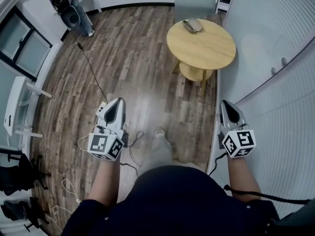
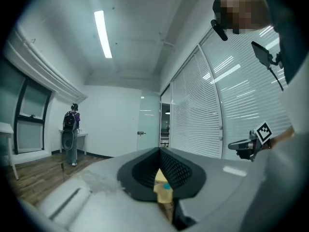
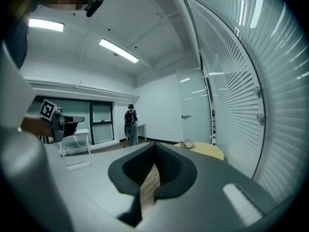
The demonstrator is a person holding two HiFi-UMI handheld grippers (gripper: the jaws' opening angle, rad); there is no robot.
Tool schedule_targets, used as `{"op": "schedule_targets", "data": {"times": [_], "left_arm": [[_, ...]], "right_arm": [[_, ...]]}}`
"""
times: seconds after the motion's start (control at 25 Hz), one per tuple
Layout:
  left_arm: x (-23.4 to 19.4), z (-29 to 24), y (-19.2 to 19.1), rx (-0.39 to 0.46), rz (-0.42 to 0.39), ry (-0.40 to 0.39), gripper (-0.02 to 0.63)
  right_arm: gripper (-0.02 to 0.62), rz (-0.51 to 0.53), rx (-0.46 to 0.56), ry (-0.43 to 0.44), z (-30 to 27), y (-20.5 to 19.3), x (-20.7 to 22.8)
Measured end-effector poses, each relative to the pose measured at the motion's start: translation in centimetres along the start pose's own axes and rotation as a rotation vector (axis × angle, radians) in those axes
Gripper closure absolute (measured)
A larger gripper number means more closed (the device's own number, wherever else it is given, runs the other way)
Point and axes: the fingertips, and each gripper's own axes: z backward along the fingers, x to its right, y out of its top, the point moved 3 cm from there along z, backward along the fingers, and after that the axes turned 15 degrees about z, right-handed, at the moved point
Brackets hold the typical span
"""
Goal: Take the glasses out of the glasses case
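Tan table (image 1: 206, 48), grey glasses case (image 1: 192, 25), brown-planked floor (image 1: 133, 63).

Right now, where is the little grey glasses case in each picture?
Head view: top, right of centre, the small grey glasses case lies at the far edge of the round light wooden table.
Left gripper view: not in it.
Right gripper view: just right of centre, tiny, on the same table.
Shared landmark: the standing person with a backpack, in all three.

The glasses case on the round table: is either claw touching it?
Apart. The head view shows the glasses case on the round table, with wooden floor between it and the left claw and right claw.
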Motion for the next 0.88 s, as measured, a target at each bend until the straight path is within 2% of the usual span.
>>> {"op": "schedule_targets", "data": {"times": [0.2,0.4,0.56,0.68,0.88], "left_arm": [[-2.7,-5.4,0.7,-0.005,-0.022,-0.035,0.6],[-5.5,-11.4,1.8,-0.008,-0.011,-0.109,0.6],[-8.6,-15.0,3.4,-0.018,-0.003,-0.128,0.6],[-10.8,-17.5,5.4,0.011,0.04,-0.167,0.6],[-15.3,-22.1,7.2,-0.018,0.024,-0.175,0.6]], "right_arm": [[0.586,0.046,0.0,0.003,-3.9,1.2,-0.1],[0.586,0.097,0.003,0.032,-9.2,2.8,0.3],[0.586,0.072,0.001,0.023,-13.9,3.9,0.7],[0.586,0.071,0.001,0.01,-17.4,5.2,1.1],[0.586,0.055,0.052,-0.023,-23.4,7.3,1.4]]}}
